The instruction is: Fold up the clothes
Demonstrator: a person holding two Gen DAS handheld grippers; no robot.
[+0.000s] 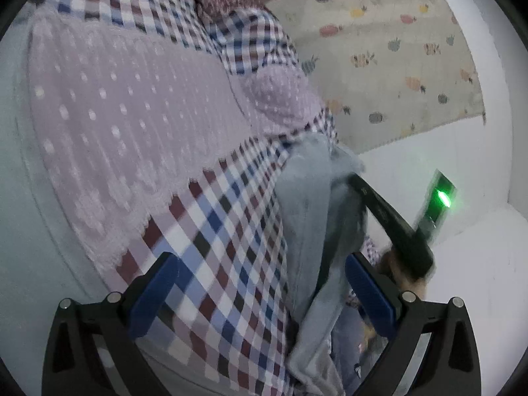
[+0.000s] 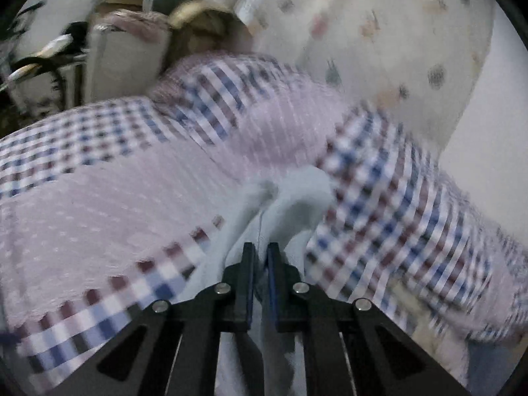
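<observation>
A light grey-blue garment (image 1: 307,217) hangs in a long bunched strip over the checked bedcover (image 1: 211,231). In the left wrist view my left gripper (image 1: 260,283) stands open, its blue pads (image 1: 155,293) wide apart, with the garment's lower part running past the right pad. The other gripper's black body (image 1: 392,227) with a green light reaches in from the right and holds the cloth's upper part. In the right wrist view my right gripper (image 2: 260,264) is shut on a fold of the same pale garment (image 2: 297,194), which bunches up ahead of the fingertips.
A pink dotted blanket (image 1: 132,125) lies across the checked cover, with a pillow (image 1: 250,43) in the same fabrics behind. A cream rug with fruit prints (image 1: 396,52) covers the white floor on the right. Boxes and furniture (image 2: 125,52) stand beyond the bed.
</observation>
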